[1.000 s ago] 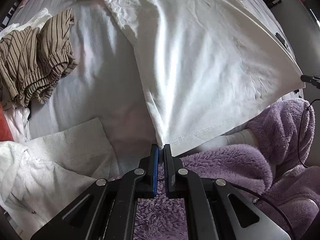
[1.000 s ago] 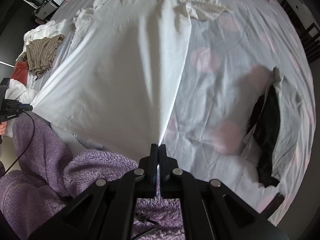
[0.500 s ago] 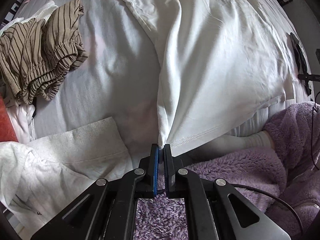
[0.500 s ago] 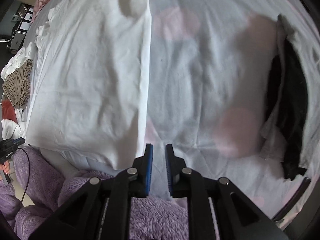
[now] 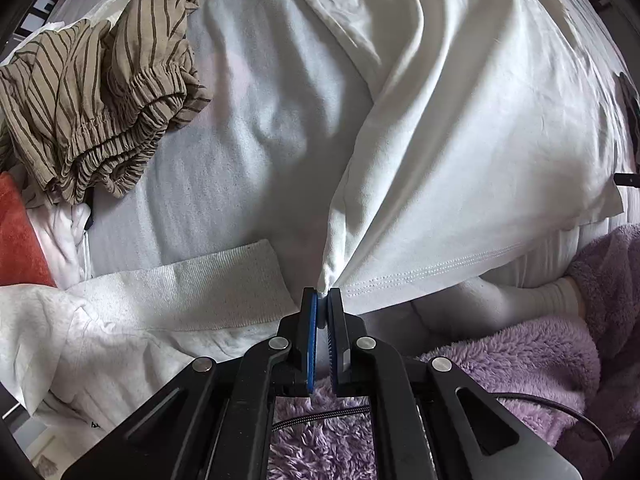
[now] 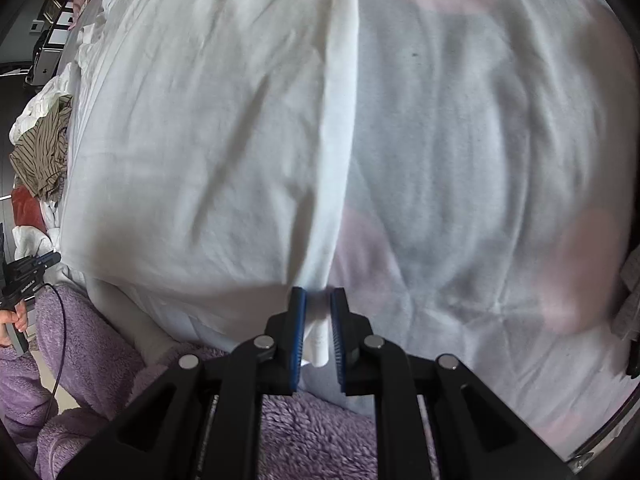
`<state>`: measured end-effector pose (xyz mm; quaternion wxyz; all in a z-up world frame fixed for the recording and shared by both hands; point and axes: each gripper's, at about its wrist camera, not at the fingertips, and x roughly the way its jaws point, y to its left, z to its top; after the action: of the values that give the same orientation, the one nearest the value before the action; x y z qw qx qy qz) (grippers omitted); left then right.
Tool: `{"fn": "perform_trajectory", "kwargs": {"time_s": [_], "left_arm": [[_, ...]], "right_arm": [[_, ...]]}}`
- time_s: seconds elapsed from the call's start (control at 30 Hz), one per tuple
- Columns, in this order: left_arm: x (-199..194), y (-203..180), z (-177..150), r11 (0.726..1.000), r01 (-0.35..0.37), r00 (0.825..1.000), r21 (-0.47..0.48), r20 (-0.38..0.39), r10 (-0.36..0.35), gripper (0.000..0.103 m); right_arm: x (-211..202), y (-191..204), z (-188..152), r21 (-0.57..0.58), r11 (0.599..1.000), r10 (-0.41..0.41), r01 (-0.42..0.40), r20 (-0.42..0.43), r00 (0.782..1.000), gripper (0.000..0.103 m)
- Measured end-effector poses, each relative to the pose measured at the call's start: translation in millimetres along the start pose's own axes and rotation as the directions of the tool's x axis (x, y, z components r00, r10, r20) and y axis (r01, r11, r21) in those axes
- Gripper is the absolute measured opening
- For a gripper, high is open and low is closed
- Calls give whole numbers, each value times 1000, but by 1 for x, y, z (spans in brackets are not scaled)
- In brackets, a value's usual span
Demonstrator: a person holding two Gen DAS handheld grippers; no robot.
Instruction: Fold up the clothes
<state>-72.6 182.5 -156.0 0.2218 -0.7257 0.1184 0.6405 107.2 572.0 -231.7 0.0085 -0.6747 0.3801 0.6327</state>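
Left hand-held gripper [image 5: 323, 294]: jaws clamped on the hem corner of the white T-shirt [image 5: 472, 128], which fans out ahead across the bed [image 5: 240, 152]. Right hand-held gripper [image 6: 318, 294]: jaws have just been opening and stand slightly apart, the shirt's other hem corner loose between them. Striped garment [image 5: 100, 92] lies well left; bare sheet right of the shirt.

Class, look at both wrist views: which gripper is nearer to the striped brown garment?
Left. The left gripper sits a short way from the striped brown garment; for the right gripper it lies far off at the edge.
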Motion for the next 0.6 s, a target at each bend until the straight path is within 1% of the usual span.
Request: {"fn": "perform_trajectory", "kwargs": {"time_s": [0.07, 0.17, 0.37, 0.5, 0.57, 0.6], "left_arm": [[-2, -1, 1, 1000, -4, 1000, 11, 2, 4, 5], [-7, -2, 2, 1000, -6, 1000, 26, 9, 6, 5], [-14, 1, 3, 999, 1, 1000, 40, 15, -2, 5], [-19, 0, 5, 998, -2, 1000, 55, 19, 1, 5], [-22, 0, 6, 998, 0, 1000, 59, 23, -1, 5], [-23, 0, 7, 998, 0, 1000, 60, 24, -2, 5]], "right_arm": [[2, 3, -1, -8, 1000, -15, 15, 0, 1000, 14], [1, 1, -4, -8, 1000, -17, 17, -17, 1000, 14], [-12, -2, -19, -14, 1000, 2, -2, -6, 1000, 14], [-5, 8, -26, -51, 999, -13, 10, -52, 999, 14], [1, 15, -25, -63, 998, 1, -4, -55, 998, 14], [3, 18, -23, -64, 998, -4, 1, -42, 999, 14]]}}
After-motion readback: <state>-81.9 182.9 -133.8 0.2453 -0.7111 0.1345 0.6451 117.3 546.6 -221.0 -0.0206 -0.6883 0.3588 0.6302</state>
